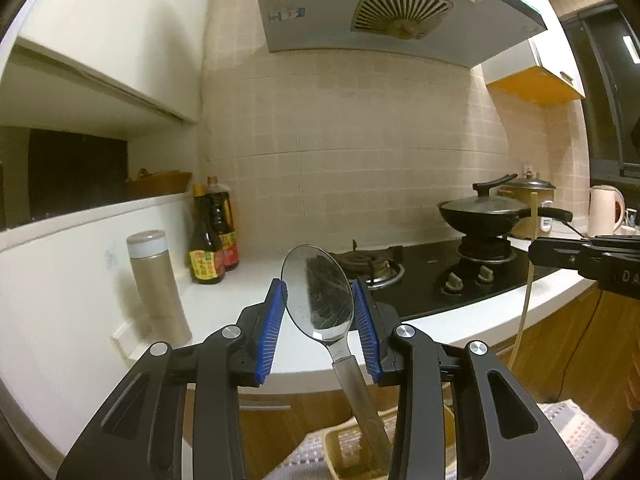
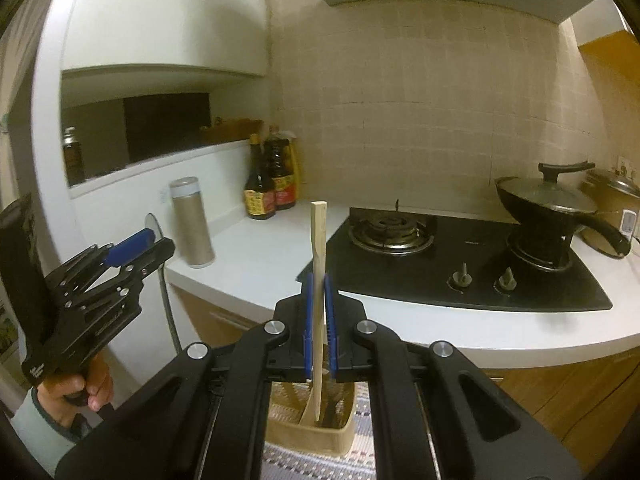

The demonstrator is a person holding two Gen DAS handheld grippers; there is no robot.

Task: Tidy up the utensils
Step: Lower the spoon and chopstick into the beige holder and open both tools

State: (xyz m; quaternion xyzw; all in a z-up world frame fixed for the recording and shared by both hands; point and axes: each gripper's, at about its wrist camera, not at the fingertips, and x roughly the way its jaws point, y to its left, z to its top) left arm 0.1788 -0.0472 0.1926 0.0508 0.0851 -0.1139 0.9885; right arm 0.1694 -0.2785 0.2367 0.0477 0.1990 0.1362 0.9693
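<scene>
Left gripper (image 1: 320,320): my jaws are part-way closed around a metal spoon (image 1: 318,292), bowl up and handle hanging down toward the basket (image 1: 340,452) below. The blue pads sit just beside the bowl's edges; I cannot tell how firmly they press.

Right gripper (image 2: 320,320): my jaws are clamped tight on a wooden spatula (image 2: 318,280), pinching its thin handle mid-length. The handle end sticks up past the pads and the blade end points down into the basket (image 2: 312,436).

Where the utensils are: both are in the air in front of the bench (image 2: 260,256), above the tan basket, which stands on a checked cloth (image 2: 360,456) lower than the bench top.

Surroundings: a steel flask (image 1: 158,284) and sauce bottles (image 1: 212,236) stand on the bench to the left; the hob (image 2: 460,264) with a lidded pan (image 2: 548,200) is to the right.

Risk, spoon: I judge the grip weak, since the pads meet a rounded, smooth bowl, not the flat handle. A tilt or jolt could let it slide down and drop.

Risk, spatula: held at one narrow point, it could pivot between the pads and swing.

Risk, collision: my two tools are near each other, so the long handles could knock together, or hit the bench edge.
</scene>
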